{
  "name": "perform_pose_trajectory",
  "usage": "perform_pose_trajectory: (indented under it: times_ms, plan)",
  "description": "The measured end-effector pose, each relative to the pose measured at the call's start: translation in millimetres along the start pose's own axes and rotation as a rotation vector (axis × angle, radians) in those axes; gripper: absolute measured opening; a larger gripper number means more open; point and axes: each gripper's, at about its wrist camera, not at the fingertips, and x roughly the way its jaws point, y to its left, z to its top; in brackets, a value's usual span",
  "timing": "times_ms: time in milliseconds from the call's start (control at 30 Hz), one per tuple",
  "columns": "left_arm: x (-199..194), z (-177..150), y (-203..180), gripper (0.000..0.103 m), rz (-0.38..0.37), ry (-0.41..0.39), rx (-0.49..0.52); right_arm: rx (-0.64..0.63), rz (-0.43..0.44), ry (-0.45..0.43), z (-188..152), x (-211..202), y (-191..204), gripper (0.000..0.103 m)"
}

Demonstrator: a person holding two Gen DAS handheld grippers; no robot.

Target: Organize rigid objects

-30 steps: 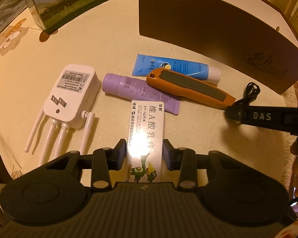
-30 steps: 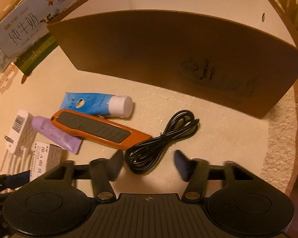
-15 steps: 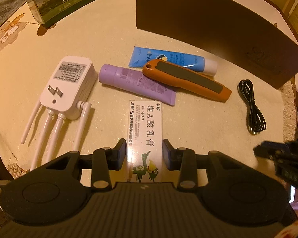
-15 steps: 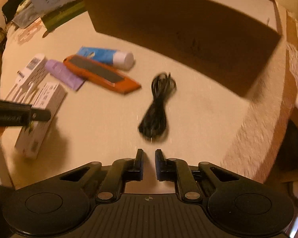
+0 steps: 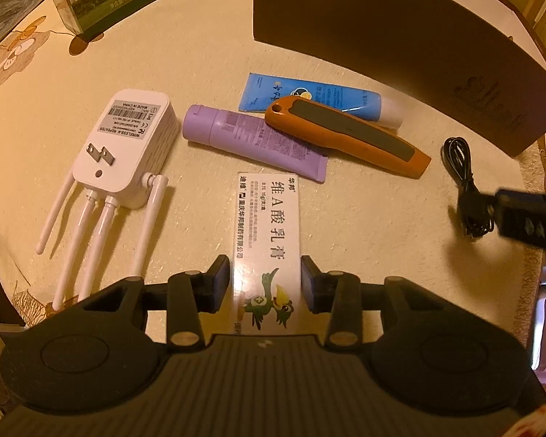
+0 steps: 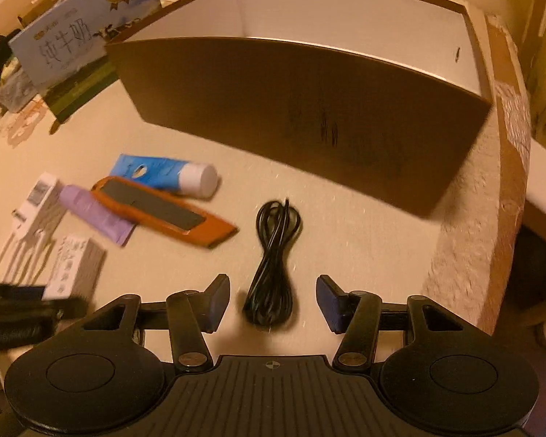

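Observation:
My left gripper (image 5: 265, 284) is open, its jaws on either side of a white ointment box (image 5: 269, 233) that lies flat on the table, without closing on it. My right gripper (image 6: 273, 302) is open around the near end of a coiled black cable (image 6: 273, 255), which also shows in the left wrist view (image 5: 462, 178). An orange utility knife (image 5: 345, 138) lies across a purple tube (image 5: 251, 138) and a blue tube (image 5: 316, 98). A white wireless repeater (image 5: 123, 145) with antennas lies at the left. A large brown open box (image 6: 309, 109) stands behind them.
A milk carton (image 6: 76, 47) stands at the back left. The table edge (image 6: 491, 255) drops off to the right of the cable. The other gripper's body shows at the right of the left wrist view (image 5: 527, 218).
My right gripper has opened from shut and moved forward over the cable's near end. My left gripper stays around the ointment box.

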Motion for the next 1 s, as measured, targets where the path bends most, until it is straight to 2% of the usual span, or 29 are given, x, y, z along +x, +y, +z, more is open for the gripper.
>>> perform_pose_trajectory:
  times_ms: [33, 100, 200, 300, 500, 667, 1000]
  plan:
    - [1, 0, 0, 0.036, 0.001, 0.0, 0.001, -0.003, -0.002, -0.005, 2, 3, 0, 0.045]
    - [1, -1, -1, 0.036, 0.003, -0.001, 0.004, -0.009, -0.003, 0.004, 2, 9, -1, 0.026]
    - [2, -2, -1, 0.036, 0.002, 0.002, 0.006, -0.028, 0.021, 0.006, -3, 10, 1, 0.016]
    - [2, -4, -2, 0.036, 0.001, 0.005, 0.011, -0.081, 0.012, 0.015, -15, 4, 7, 0.016]
    - [3, -7, -1, 0.036, 0.0, 0.011, 0.012, -0.073, 0.048, 0.049, -38, -16, 11, 0.016]
    - [4, -4, -2, 0.036, 0.003, 0.012, 0.016, -0.016, 0.05, 0.069, -35, -14, 8, 0.018]
    - [9, 0, -4, 0.036, 0.02, 0.007, 0.034, -0.051, 0.025, 0.065, -14, 3, 8, 0.022]
